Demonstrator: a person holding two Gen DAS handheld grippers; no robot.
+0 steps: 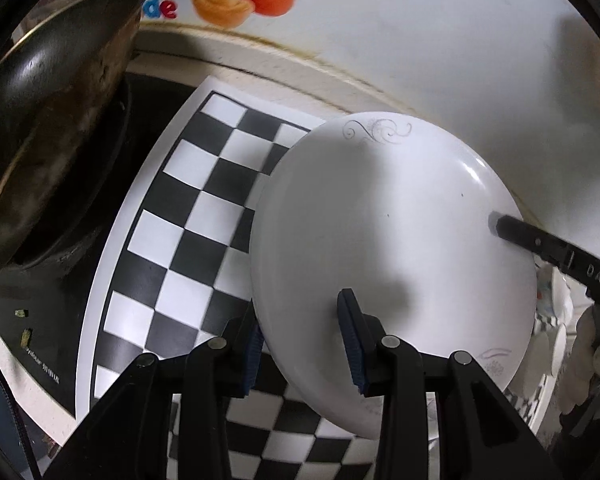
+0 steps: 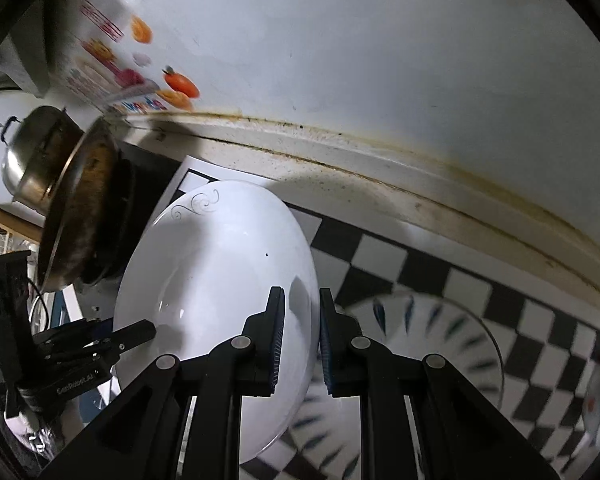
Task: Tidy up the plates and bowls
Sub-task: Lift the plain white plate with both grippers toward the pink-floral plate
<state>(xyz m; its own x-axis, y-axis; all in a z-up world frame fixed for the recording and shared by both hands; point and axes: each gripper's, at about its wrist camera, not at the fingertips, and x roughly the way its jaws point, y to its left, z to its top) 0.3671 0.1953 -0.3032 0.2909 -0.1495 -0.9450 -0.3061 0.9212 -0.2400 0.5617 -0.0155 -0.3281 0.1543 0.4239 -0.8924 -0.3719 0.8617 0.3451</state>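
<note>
Two tools [image 1: 304, 344] [image 2: 300, 340] pinching white plate [image 1: 380, 220] rims (opposite edges), raised over checkerboard [image 1: 188, 208]

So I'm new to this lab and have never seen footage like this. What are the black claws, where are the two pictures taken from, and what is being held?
The black claws are hand-held grippers, one in each of a person's hands, each carrying a wide-angle camera that looks along its own fingers. So the left gripper fills the bottom of the left wrist view, and the right gripper fills the bottom of the right wrist view. Both are closed on the rim of the same white plate, from opposite sides. Under it lies a black-and-white checkerboard sheet on a counter. A dark pan stands beside the sheet, and another plate with blue dashes rests on it.
</note>
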